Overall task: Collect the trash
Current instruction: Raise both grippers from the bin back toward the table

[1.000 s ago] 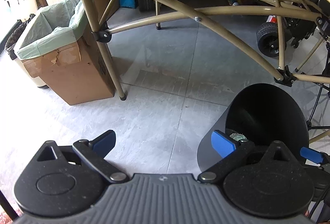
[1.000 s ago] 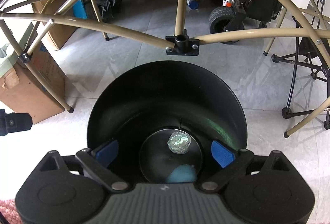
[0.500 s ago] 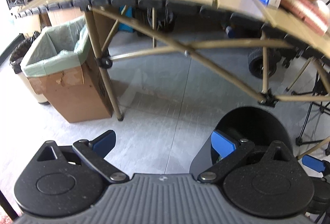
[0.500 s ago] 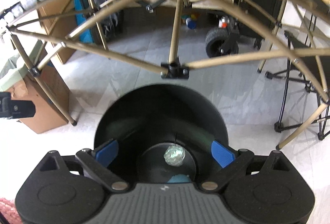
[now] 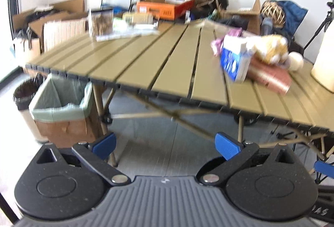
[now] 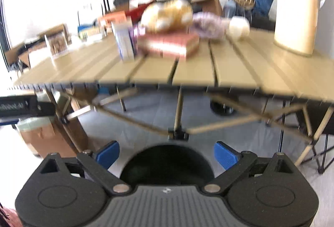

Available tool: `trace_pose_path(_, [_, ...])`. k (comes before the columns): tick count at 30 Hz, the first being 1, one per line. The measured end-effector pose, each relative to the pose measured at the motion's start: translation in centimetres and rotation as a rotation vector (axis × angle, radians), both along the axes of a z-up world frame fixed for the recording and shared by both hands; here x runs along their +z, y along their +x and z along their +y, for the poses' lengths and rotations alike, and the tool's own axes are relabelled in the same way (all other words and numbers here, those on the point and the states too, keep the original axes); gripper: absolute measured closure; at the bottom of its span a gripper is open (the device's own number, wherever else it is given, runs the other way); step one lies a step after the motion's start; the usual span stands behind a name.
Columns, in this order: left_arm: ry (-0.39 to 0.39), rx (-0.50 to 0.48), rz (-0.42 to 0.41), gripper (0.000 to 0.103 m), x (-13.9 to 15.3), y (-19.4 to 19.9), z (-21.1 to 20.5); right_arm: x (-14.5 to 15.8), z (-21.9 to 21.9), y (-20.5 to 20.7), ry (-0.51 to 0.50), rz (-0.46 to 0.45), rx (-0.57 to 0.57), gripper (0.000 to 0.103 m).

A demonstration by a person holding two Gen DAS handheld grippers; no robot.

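Both views are blurred. The left hand-held gripper is spread wide with nothing between its blue pads, and the right hand-held gripper is likewise spread and empty. Directly below the right one stands the black trash bin, its dark mouth showing between the fingers; what lies inside cannot be made out. In the left view only a sliver of that bin shows behind the right finger.

Beyond both stands the slatted tan folding table, its crossed legs between the bin and the far floor. On the right part of the table lie a blue and white carton, a pinkish book, a golden crinkled bag, a purple wrapper and a pale ball, crowded together. A cream jug stands at the far right. On the far left is a clear container, behind it an orange box.

Left of the table, on the floor, sits a cardboard box lined with a green bag, a round bin just beside it.
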State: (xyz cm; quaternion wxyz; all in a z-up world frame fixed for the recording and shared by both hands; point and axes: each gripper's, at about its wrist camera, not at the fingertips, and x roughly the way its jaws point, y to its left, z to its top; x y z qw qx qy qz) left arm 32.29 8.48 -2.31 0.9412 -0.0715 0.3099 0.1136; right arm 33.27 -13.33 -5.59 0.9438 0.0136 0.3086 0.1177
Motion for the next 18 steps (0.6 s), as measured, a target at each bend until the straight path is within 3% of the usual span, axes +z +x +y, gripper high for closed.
trace_pose_path(8, [0.036, -0.058, -0.102, 0.000, 3.1, 1.0, -2.2, 4.3, -1.6, 1.3, 0.021, -0.143, -0.021, 0.005])
trace_pose_path(18, [0.014, -0.086, -0.175, 0.000, 5.8, 5.7, -4.0, 7.8, -3.1, 5.0, 0.013, -0.269, -0.050, 0.000])
